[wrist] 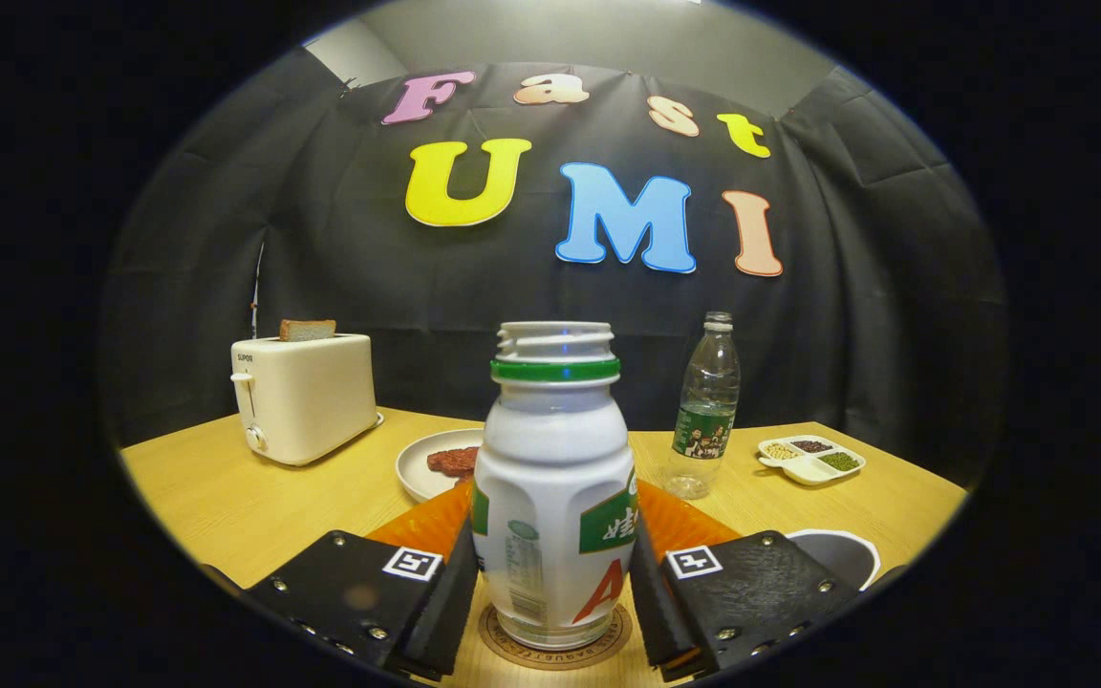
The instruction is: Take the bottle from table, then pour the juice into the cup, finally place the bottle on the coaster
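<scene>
"SUPOR" on toaster (307,397)

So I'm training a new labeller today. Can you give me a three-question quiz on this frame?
1. True or false: the white bottle has its cap on.
2. What does the bottle stand on?
A. round coaster
B. plate
C. toaster
3. How do the tongs sit against the bottle?

Key:
1. False; the threaded neck is open.
2. A.
3. One finger on each side, seemingly pressing it.
</scene>
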A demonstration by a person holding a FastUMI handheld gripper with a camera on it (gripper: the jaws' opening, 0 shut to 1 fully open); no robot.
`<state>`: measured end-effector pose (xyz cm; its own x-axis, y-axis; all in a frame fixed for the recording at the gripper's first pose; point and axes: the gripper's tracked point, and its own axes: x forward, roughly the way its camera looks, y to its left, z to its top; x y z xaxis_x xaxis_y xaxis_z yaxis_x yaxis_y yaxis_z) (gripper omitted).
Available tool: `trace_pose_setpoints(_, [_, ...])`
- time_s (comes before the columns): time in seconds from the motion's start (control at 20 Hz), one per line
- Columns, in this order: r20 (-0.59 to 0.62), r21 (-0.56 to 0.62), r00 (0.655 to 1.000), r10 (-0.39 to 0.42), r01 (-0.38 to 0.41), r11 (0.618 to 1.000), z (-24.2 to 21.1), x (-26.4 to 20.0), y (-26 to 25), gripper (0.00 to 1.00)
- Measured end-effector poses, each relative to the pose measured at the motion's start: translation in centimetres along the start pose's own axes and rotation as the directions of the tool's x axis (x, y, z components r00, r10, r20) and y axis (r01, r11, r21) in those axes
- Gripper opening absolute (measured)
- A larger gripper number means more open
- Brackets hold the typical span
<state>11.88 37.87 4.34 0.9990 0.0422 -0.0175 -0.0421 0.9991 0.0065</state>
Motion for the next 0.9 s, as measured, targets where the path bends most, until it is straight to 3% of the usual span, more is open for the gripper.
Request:
trace_pose_setpoints(0.2, [0.008,0.008,1.000,0.003,-0.003,1.000,0.1,0.0,0.2,0.74])
trace_pose_setpoints(0.4, [0.019,0.033,1.000,0.001,-0.002,0.999,0.3,-0.2,0.3,0.97])
trace_pose_setpoints(0.9, [0.086,0.082,0.996,-0.011,0.004,0.997,2.9,-2.2,-0.5,0.98])
